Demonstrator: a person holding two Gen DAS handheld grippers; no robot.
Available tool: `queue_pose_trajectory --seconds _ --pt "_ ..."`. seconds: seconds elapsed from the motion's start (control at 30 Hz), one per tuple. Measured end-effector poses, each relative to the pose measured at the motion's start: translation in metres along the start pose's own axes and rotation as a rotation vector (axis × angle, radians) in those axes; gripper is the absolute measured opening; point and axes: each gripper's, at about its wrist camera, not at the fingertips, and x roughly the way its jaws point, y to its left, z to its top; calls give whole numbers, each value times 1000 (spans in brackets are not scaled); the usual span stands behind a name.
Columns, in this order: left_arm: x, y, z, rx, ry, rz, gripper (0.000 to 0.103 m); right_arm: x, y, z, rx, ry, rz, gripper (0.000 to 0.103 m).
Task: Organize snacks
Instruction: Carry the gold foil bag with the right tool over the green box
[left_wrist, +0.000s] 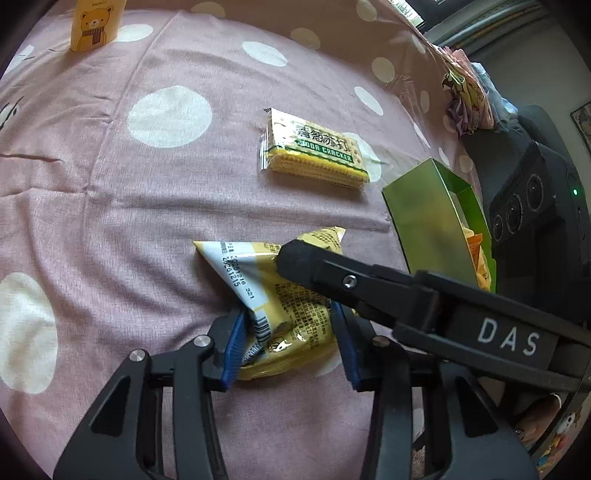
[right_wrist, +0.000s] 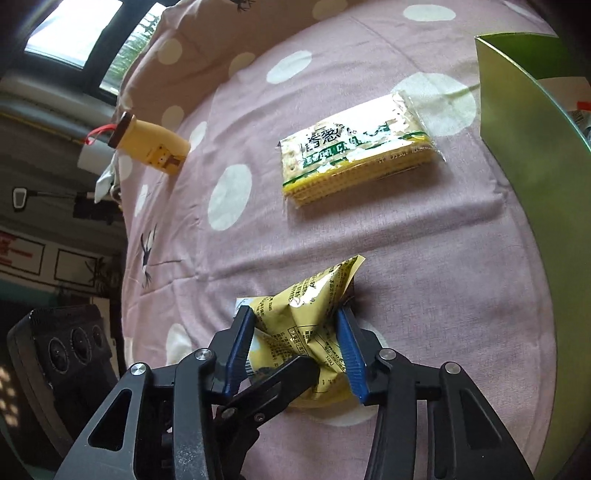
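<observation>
Both my left gripper (left_wrist: 291, 328) and right gripper (right_wrist: 295, 345) pinch the yellow snack packet (left_wrist: 291, 317); soda crackers (left_wrist: 314, 151) remain outside the green box (left_wrist: 428, 218).

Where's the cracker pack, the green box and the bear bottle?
cracker pack (left_wrist: 314, 151), left wrist view, on its printed front.
green box (left_wrist: 428, 225), left wrist view, on its near wall.
bear bottle (left_wrist: 96, 24), left wrist view, on the bear picture.

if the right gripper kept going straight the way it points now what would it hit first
The right gripper already straddles the yellow snack packet. Beyond that, the soda cracker pack probably comes next, lying ahead on the pink cloth, though depth is unclear.
</observation>
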Motion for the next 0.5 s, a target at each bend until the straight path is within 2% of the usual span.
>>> queue_pose_trajectory --seconds 0.1,0.2,0.37,0.5 --pt "-7 -16 0 43 -48 21 42 -6 4 -2 -12 -14 -10 48" --pt "-21 -34 0 107 -131 22 42 -22 10 -3 -31 -63 -13 48" --pt "-34 -68 1 211 -246 -20 42 -67 20 -7 -84 -203 -7 48" --pt "-28 -95 5 270 -277 -55 42 -100 16 -8 -83 -315 -47 48"
